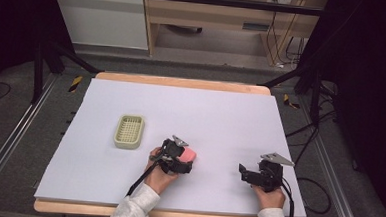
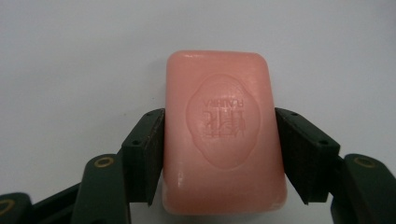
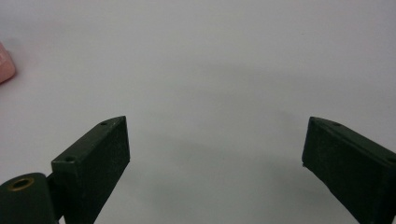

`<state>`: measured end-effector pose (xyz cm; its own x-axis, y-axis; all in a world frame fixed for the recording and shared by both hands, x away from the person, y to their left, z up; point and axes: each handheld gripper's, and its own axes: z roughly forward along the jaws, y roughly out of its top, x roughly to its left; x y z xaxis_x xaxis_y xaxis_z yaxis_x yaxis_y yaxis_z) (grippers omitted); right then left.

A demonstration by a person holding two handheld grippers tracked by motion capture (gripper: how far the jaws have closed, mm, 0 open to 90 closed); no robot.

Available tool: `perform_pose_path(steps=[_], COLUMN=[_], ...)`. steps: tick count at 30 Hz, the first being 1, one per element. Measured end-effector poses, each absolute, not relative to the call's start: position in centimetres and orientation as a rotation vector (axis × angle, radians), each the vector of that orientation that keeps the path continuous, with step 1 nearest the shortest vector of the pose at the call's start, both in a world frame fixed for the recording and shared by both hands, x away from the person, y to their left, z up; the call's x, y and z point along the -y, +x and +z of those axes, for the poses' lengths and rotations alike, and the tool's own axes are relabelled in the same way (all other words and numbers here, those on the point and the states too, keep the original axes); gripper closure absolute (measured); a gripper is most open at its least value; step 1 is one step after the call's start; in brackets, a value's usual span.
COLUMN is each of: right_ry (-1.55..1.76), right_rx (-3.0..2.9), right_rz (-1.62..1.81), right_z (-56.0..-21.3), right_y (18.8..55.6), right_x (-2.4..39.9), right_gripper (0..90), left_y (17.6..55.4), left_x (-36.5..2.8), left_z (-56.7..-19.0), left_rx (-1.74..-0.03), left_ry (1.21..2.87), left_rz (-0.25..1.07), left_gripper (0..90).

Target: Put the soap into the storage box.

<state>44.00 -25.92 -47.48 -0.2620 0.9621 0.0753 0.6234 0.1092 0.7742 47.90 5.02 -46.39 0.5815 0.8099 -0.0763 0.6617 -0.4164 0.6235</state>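
Observation:
A pink soap bar [image 1: 191, 154] with a stamped oval mark lies on the white table sheet [image 1: 215, 114], near the front and a little left of centre. My left gripper [image 1: 187, 159] is shut on it. In the left gripper view the two black pads [image 2: 148, 149] press the long sides of the soap bar [image 2: 224, 135]. My right gripper [image 1: 244, 172] rests low over the sheet at the front right, and its jaws [image 3: 215, 144] stand wide open with bare sheet between them. A corner of the soap bar [image 3: 4, 65] peeks in at that view's left edge.
A pale green slotted basket [image 1: 128, 146] sits on the sheet to the left of the soap, with nothing seen inside. The wooden table edge [image 1: 182, 82] borders the sheet. Black frame bars and cables stand around the table.

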Motion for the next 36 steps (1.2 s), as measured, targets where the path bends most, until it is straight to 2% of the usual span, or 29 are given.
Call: perform_pose_path(steps=[12, 36], right_ry=[1.543, 1.552], right_rx=[-1.945, -1.952], right_rz=[0.992, 0.996], right_z=[-47.5, -47.5], right_y=[44.0, 44.1], right_x=[25.9, 25.9], right_gripper=[7.8, 7.8], left_y=[48.3, 49.4], left_x=[-4.4, -3.5], left_z=[-46.1, -46.4], left_rx=[-1.132, -1.098], left_ry=[2.240, 2.356], left_rz=[0.336, 0.333], left_gripper=[33.5, 35.9])
